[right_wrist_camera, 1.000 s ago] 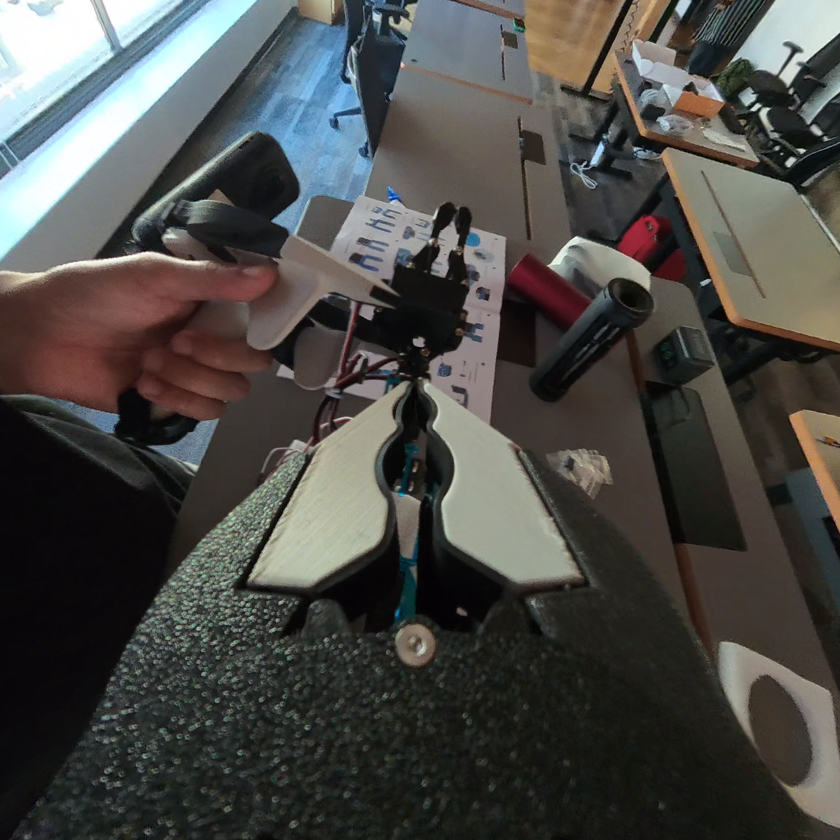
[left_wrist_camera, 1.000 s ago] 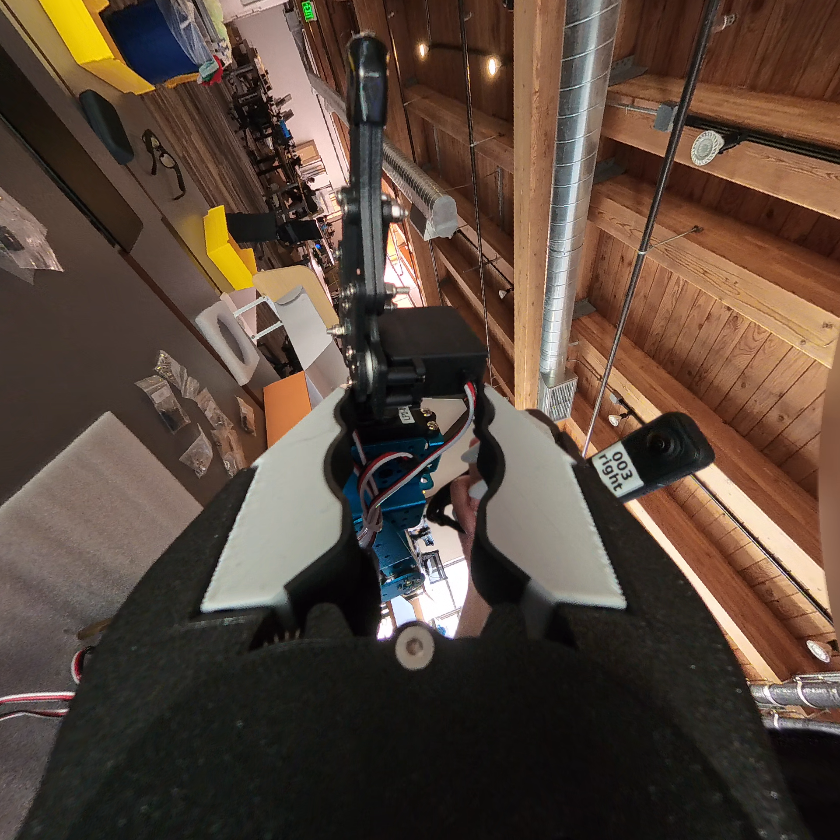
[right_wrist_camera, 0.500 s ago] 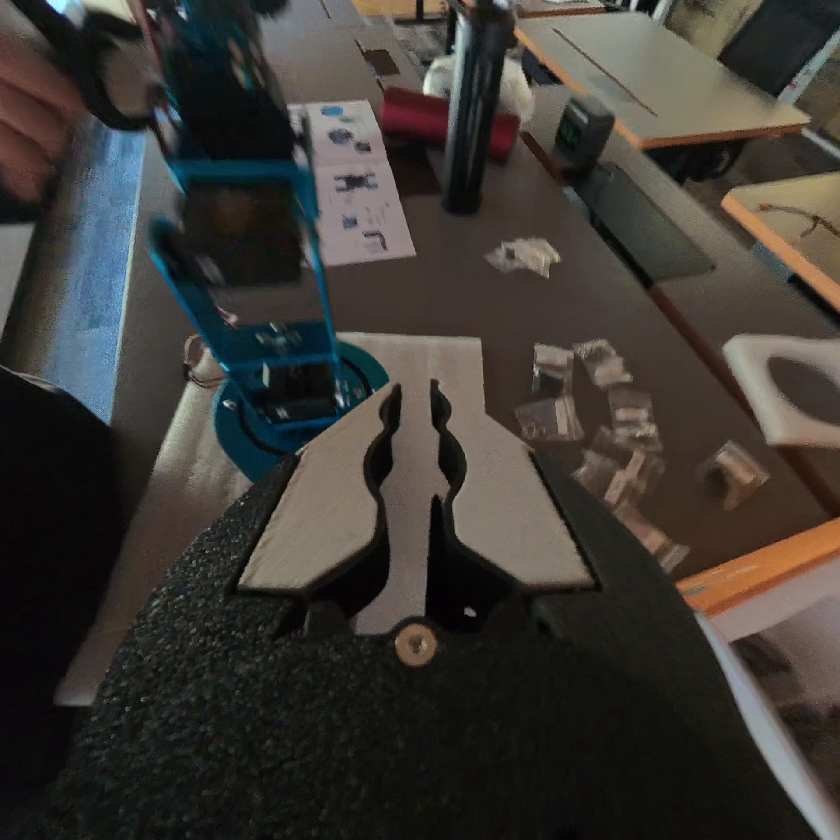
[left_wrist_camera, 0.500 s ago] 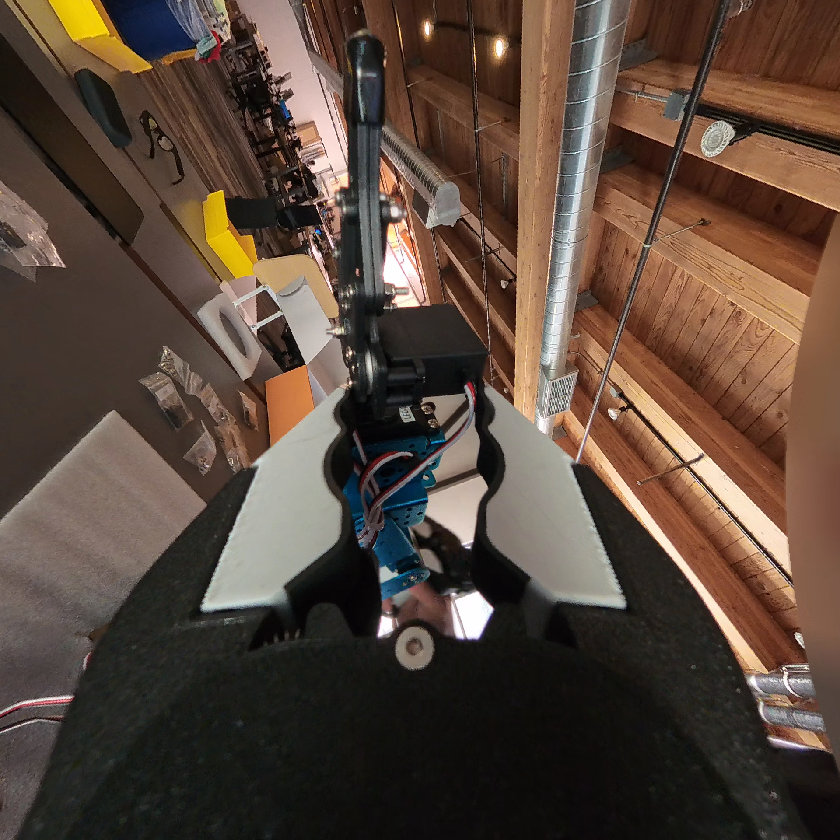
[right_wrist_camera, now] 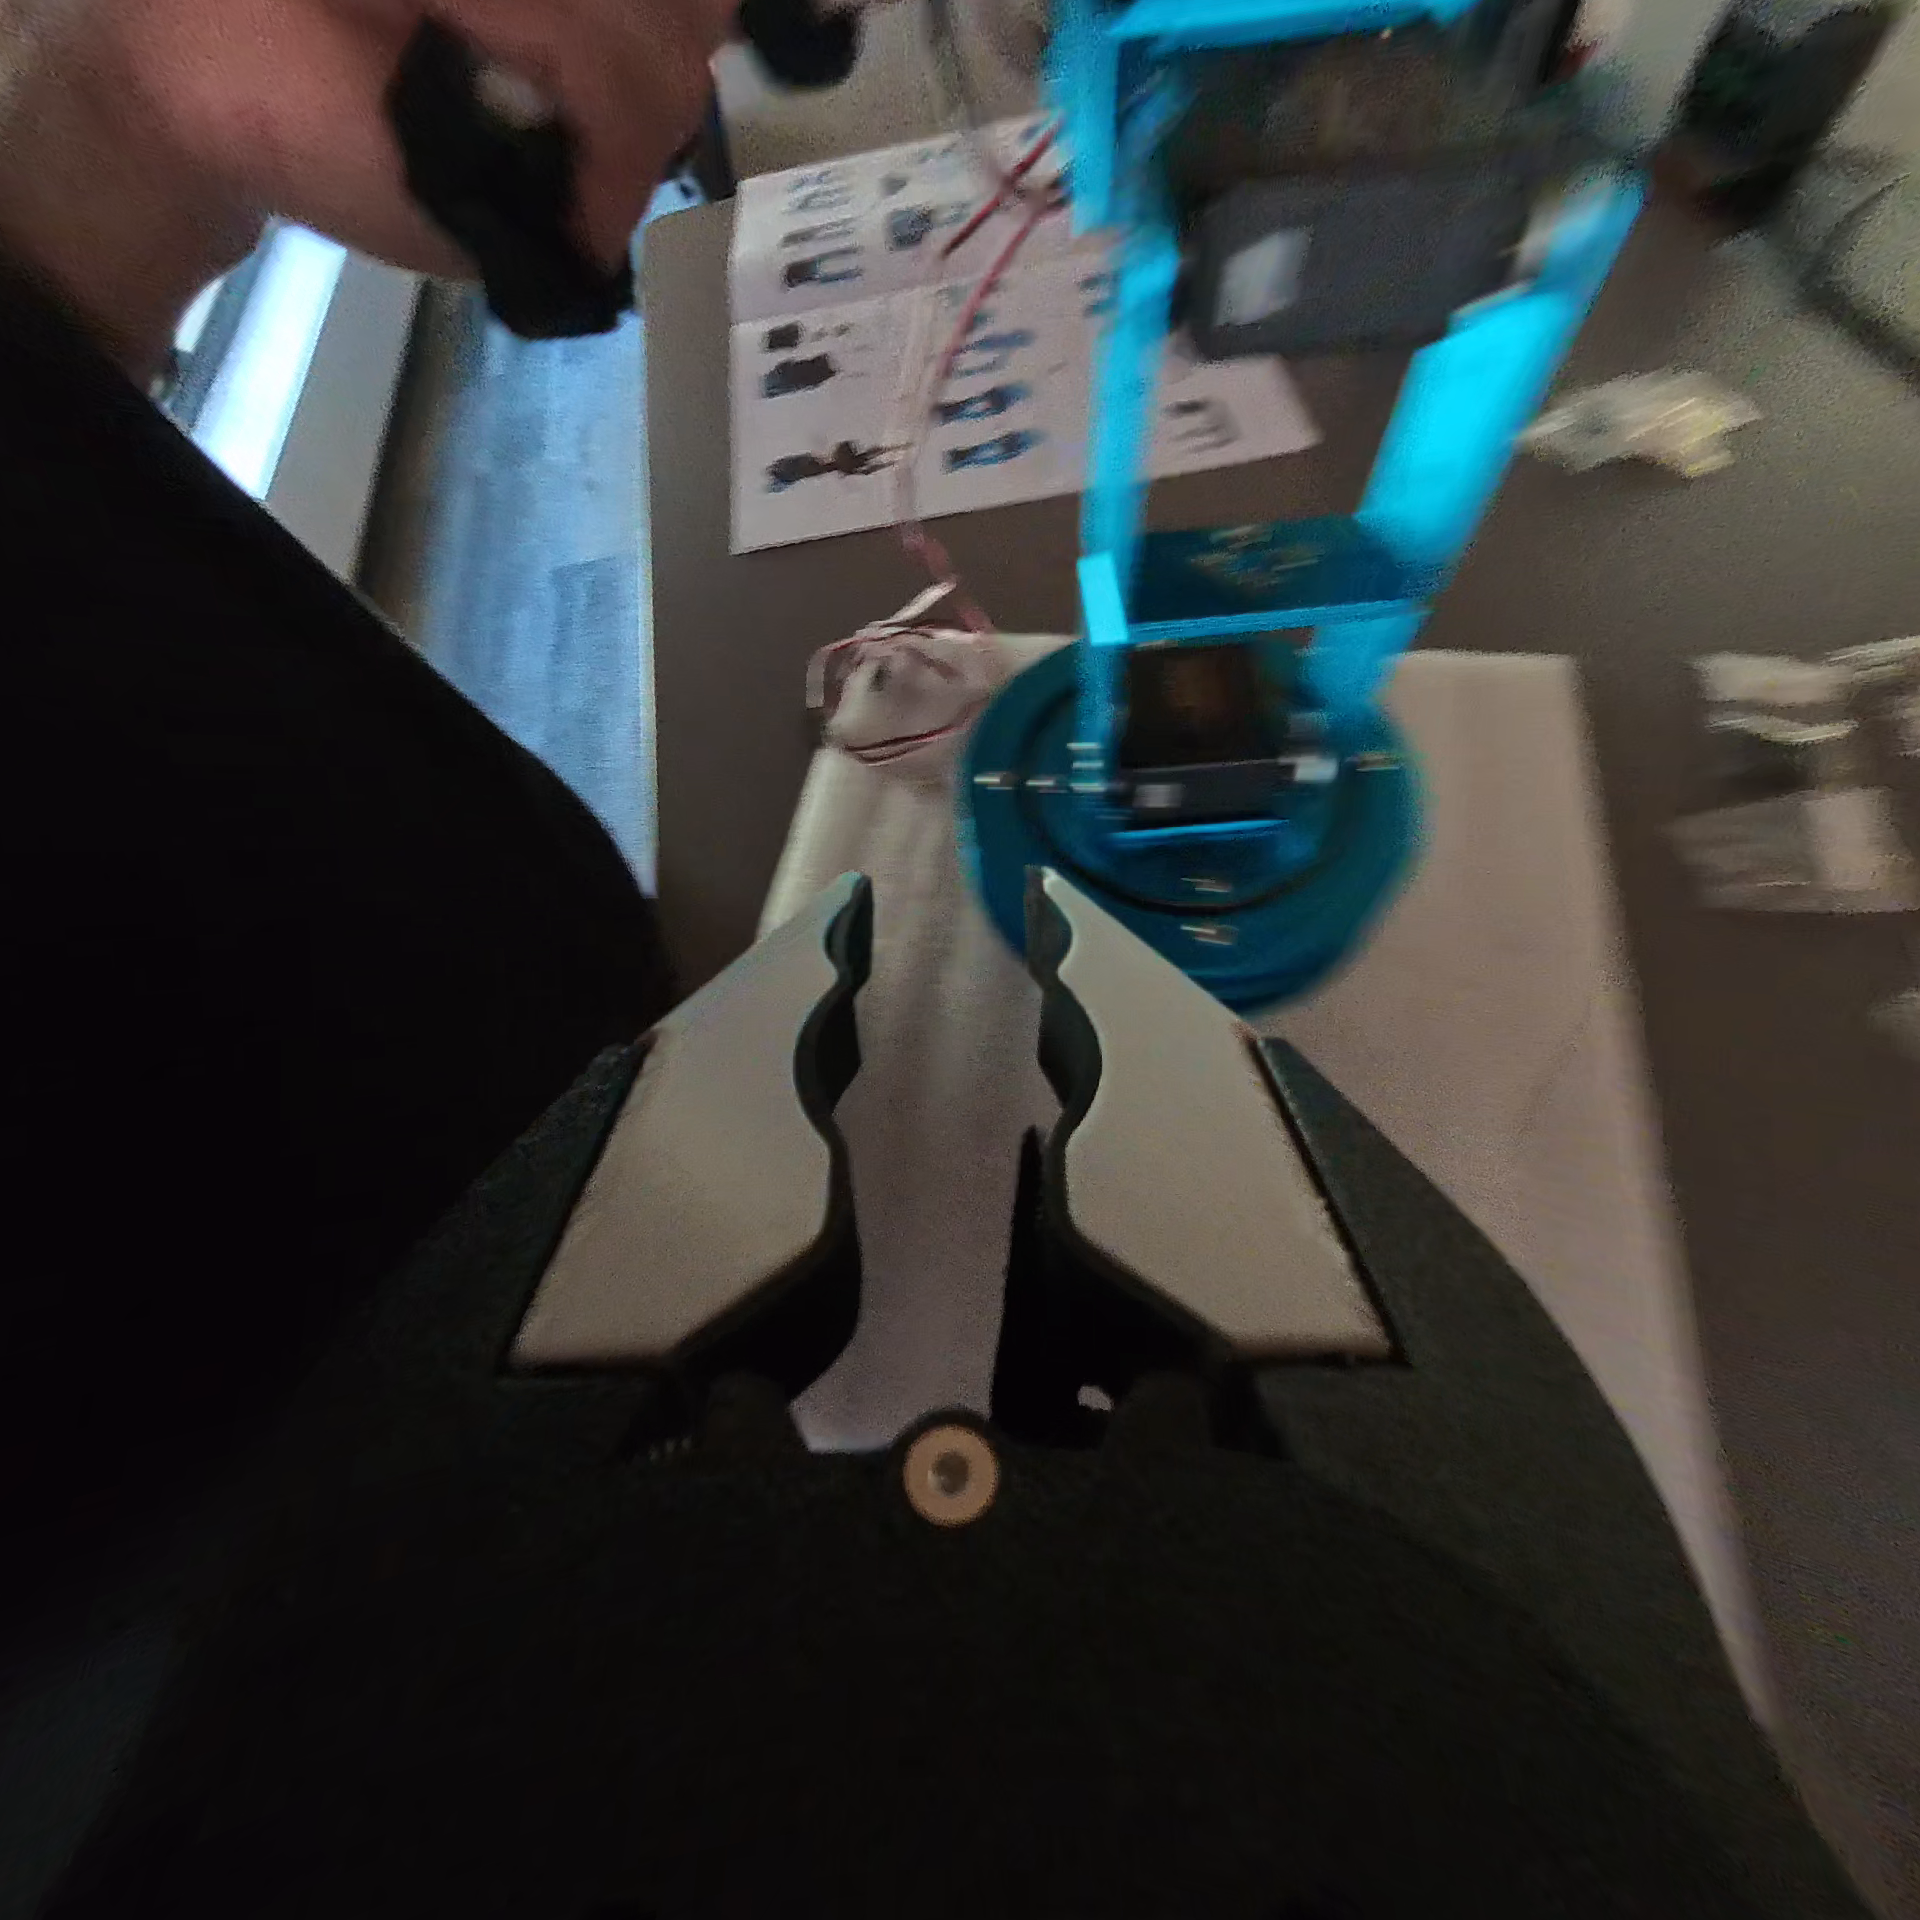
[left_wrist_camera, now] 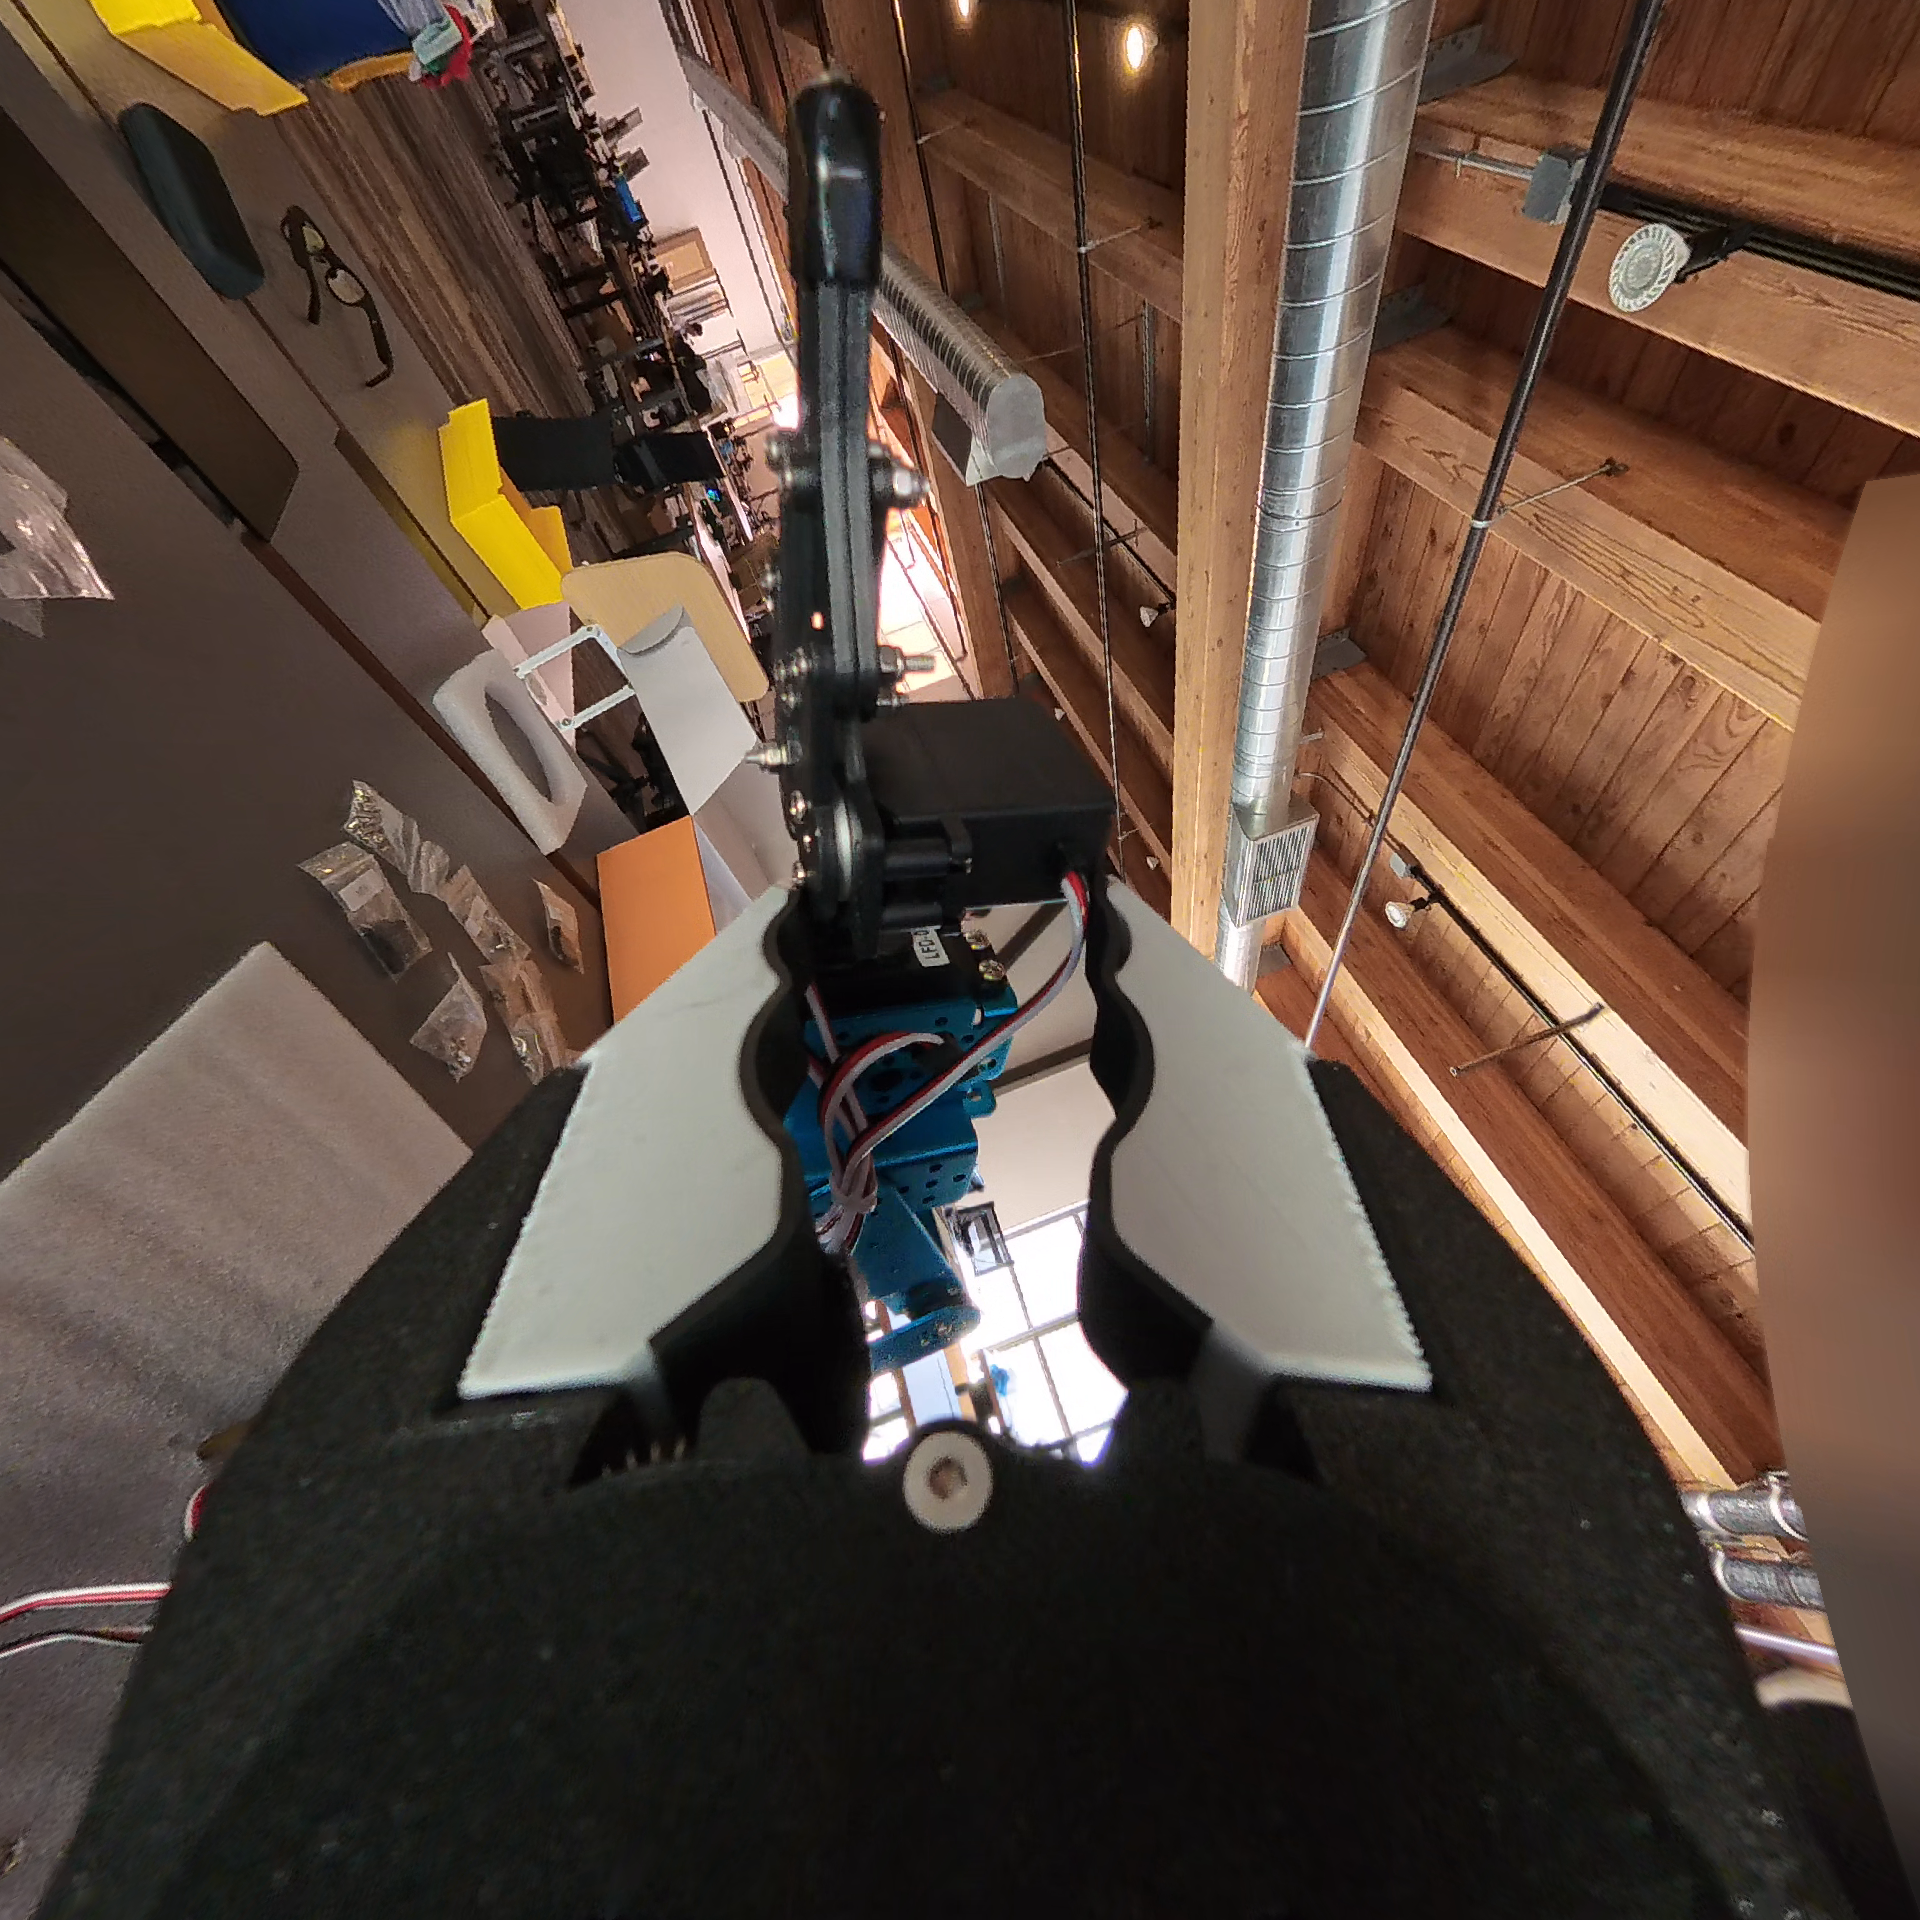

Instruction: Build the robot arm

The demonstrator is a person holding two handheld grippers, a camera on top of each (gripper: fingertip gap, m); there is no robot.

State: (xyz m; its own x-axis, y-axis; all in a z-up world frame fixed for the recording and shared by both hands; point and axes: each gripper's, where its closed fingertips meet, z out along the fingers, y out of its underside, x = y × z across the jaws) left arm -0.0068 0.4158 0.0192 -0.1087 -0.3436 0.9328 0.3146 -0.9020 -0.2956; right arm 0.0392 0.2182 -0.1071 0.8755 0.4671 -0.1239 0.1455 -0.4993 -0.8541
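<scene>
A small white label (left_wrist_camera: 932, 948) on the black servo bears print; the sheet's (right_wrist_camera: 997, 343) print is blurred.

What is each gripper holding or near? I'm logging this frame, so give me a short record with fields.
left gripper: fingers on either side of the small robot arm; grip cannot be told
right gripper: open, empty, over the white foam sheet
nearest to right: blue round base, standing on the foam
table: printed sheet, small parts bags
right view: motion-blurred
</scene>
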